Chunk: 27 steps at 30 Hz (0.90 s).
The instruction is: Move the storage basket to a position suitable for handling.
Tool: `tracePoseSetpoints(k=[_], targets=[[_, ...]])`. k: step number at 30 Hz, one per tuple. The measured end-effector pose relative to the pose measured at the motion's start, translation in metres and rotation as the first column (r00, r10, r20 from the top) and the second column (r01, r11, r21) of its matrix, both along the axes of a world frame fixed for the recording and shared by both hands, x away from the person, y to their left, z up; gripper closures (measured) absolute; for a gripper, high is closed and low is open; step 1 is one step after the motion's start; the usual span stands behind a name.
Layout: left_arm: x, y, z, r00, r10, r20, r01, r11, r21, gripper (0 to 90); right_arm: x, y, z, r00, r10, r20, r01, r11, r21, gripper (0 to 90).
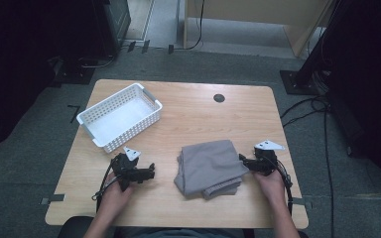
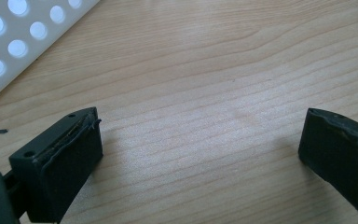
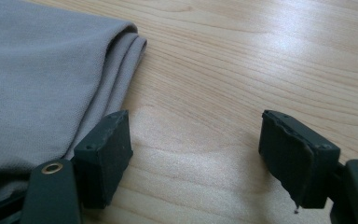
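Both hands low, fingers (image 3: 107, 154) apart

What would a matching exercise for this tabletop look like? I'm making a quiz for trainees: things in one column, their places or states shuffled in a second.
Things:
1. white basket
2. grey folded cloth
3. left tool
4. right tool

Places or states:
A. open, over bare wood, between basket and cloth
B. far left part of the table, nothing in it
C. open, at the cloth's right edge
D. near the table's middle, toward the person's side

Pairs: 1-B, 2-D, 3-A, 4-C
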State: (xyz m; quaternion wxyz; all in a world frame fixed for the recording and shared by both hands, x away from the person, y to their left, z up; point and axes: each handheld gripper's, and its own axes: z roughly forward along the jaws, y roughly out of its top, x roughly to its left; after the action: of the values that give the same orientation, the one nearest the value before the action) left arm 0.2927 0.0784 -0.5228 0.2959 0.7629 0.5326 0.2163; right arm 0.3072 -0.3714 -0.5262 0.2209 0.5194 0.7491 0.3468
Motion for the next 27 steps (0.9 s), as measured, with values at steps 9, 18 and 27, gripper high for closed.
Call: tracePoseSetpoints(k=[9,18,27], targets=[[0.0,0.0,0.0,1.0,0.0,0.0,0.0,1.0,0.0,0.0,0.0,0.0,0.001,0.9999,-0.01,0.0,0.01,0.9999,0.003,30.5],[0.0,0.0,0.0,1.0,0.0,-0.001,0.0,1.0,0.001,0.0,0.002,0.002,0.014,1.0,-0.006,-0.007,0.007,0.9978,0.065,36.9],[0.0,0.0,0.0,1.0,0.002,0.002,-0.002,1.0,-0.003,0.0,0.008,0.015,0.044,0.9994,0.033,-0.006,-0.032,0.9953,0.092,39.1]])
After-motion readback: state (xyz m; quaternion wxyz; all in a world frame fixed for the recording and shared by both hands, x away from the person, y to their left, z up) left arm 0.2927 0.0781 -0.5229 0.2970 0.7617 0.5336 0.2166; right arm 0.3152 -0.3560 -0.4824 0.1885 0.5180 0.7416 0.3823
